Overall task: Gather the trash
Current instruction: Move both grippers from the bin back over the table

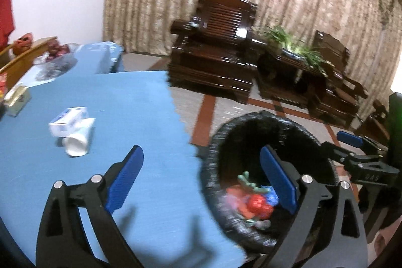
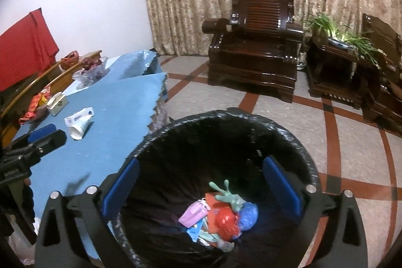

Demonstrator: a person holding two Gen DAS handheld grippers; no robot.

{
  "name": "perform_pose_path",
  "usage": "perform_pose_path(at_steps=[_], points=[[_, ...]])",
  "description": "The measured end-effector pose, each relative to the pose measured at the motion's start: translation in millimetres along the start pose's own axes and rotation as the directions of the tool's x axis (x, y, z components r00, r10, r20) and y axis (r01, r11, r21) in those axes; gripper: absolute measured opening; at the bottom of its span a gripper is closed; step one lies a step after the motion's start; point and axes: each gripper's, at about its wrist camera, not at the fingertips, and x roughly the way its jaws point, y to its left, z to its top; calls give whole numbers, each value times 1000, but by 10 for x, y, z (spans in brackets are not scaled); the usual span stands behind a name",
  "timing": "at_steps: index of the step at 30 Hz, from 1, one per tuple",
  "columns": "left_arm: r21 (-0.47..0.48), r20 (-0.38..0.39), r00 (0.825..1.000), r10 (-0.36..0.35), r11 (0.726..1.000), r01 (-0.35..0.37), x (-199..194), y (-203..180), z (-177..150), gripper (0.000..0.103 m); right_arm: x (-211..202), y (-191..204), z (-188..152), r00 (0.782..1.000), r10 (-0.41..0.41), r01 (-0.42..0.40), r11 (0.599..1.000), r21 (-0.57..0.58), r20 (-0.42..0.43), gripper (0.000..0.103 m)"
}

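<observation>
A bin with a black liner (image 2: 226, 114) stands on the floor against the blue table (image 2: 113, 117). At its bottom lie a red wrapper (image 2: 226, 220), a green toy-like piece (image 2: 226, 195), a pink packet (image 2: 193, 214) and a blue wrapper (image 2: 247, 215). My right gripper (image 2: 202, 162) hangs open over the bin with nothing between its fingers. My left gripper (image 1: 201, 155) is open and empty too, straddling the table edge and the bin (image 1: 251, 117). On the table a white paper cup (image 1: 76, 142) lies on its side beside a white and blue box (image 1: 67, 121).
Farther along the table are a small carton (image 2: 57, 102), snack wrappers (image 2: 35, 104) and a glass bowl of fruit (image 2: 93, 69). A dark wooden armchair (image 2: 253, 42) and a plant stand (image 2: 339, 47) stand by the curtain across the tiled floor. A red cloth (image 2: 25, 47) hangs at left.
</observation>
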Motion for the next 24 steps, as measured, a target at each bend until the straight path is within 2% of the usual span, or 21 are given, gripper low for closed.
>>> perform_pose_path(at_steps=[5,14,24], points=[[-46,18,996,87,995,-86,-240,384,-39,93,79,269,32,999,47,-47,998,-31,-4,97],[-127,31,970,242,963,-237,-619,1062,-115,93,319,882,146,991,136,-137,986,-94,-17,97],[-182,11,943,334,927,-326,-713,1636,-196,93,641,1467,277,981,193,-195,972,-135,-29,97]])
